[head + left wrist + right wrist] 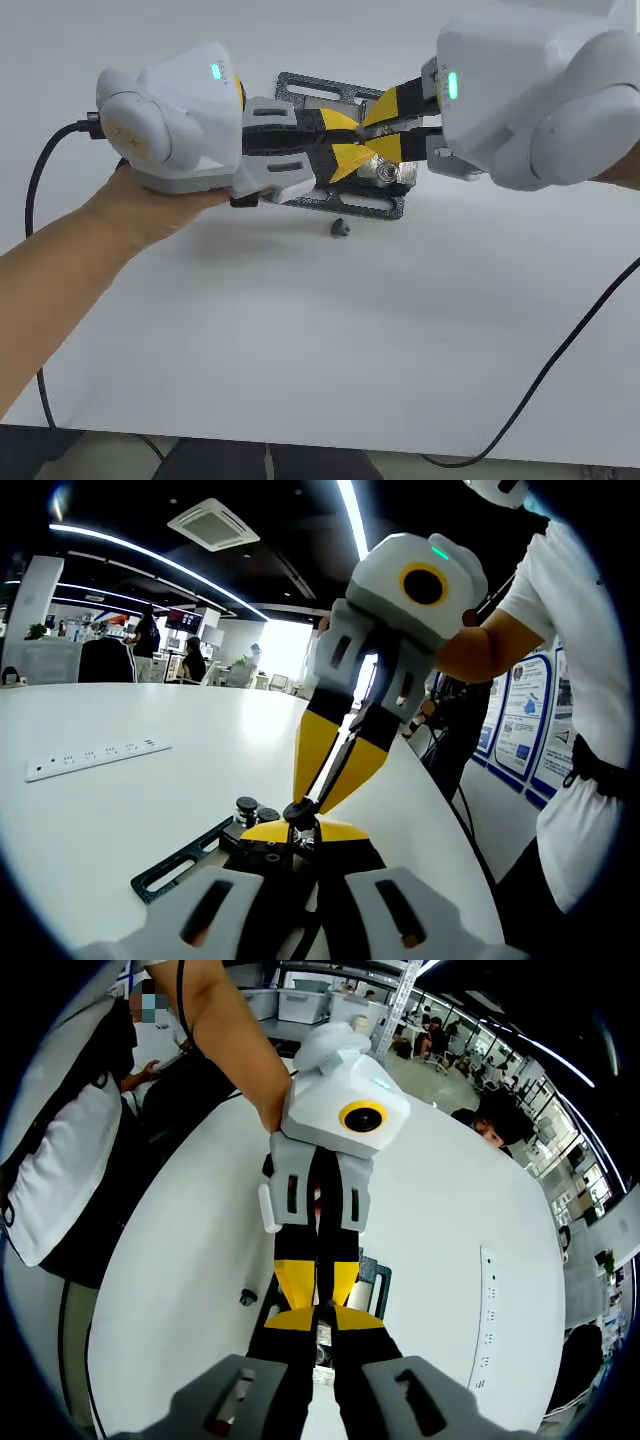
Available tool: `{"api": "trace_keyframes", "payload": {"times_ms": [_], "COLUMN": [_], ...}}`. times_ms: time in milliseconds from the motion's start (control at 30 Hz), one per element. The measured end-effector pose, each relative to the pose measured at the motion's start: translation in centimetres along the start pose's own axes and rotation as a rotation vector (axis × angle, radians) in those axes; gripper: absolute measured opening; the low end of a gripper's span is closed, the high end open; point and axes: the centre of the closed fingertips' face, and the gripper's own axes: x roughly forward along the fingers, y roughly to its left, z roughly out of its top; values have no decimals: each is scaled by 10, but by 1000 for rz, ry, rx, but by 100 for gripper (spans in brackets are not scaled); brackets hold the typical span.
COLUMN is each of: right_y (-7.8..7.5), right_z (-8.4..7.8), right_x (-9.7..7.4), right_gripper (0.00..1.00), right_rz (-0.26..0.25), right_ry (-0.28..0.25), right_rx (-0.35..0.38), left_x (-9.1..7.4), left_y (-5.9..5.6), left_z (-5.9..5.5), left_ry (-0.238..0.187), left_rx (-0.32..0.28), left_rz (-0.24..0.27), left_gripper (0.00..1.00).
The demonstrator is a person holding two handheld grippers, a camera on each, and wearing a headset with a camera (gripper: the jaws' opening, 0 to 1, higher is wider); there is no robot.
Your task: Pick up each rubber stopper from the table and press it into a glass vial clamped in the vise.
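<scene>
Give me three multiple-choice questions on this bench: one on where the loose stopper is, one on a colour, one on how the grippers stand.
1. Where does the loose rubber stopper lie?
A in a vial
B on the table, on the person's side of the vise
C on a gripper

2. What colour are the jaw tips?
A red
B blue
C yellow

3. How do the left gripper and right gripper stand?
A tip to tip over the vise
B far apart
C laid on the table

Answers:
1. B, it sits on bare table just before the vise.
2. C, yellow shows on both pairs.
3. A, their tips meet above the vise.
</scene>
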Motion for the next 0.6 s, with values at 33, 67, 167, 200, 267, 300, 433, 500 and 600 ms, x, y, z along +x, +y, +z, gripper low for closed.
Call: {"api": "trace_keyframes", "payload": {"times_ms": [33, 67, 167, 200, 267, 300, 433, 500, 600], "right_y": [0, 0, 0, 0, 0, -1, -1, -1, -2], "right_z": [-1, -1, -1, -1, -1, -1, -1, 0, 0], "right_x": [0, 0, 0, 0, 0, 0, 1, 0, 0], "right_gripper": [5, 5, 5, 5, 5, 5, 5, 5, 5], "right_rz": [2, 1, 2, 1, 1, -1, 1, -1, -2], "right_ry": [2, 5, 3, 3, 2, 2, 3, 1, -1], "right_rx": [6, 0, 2, 0, 3, 2, 2, 5, 10], "left_x": [0, 0, 0, 0, 0, 0, -1, -1, -1], "left_y": [0, 0, 0, 1, 2, 2, 3, 3, 3], "left_z": [-1, -2, -1, -1, -1, -1, -1, -2, -2], "left_ry": [6, 9, 7, 6, 4, 3, 10, 12, 17], "left_rx": [25, 25, 27, 27, 25, 27, 38, 41, 54], "left_rz": [5, 9, 12, 14, 17, 17, 21, 22, 23], "left_gripper": [3, 3, 3, 3, 3, 3, 3, 3, 3]}}
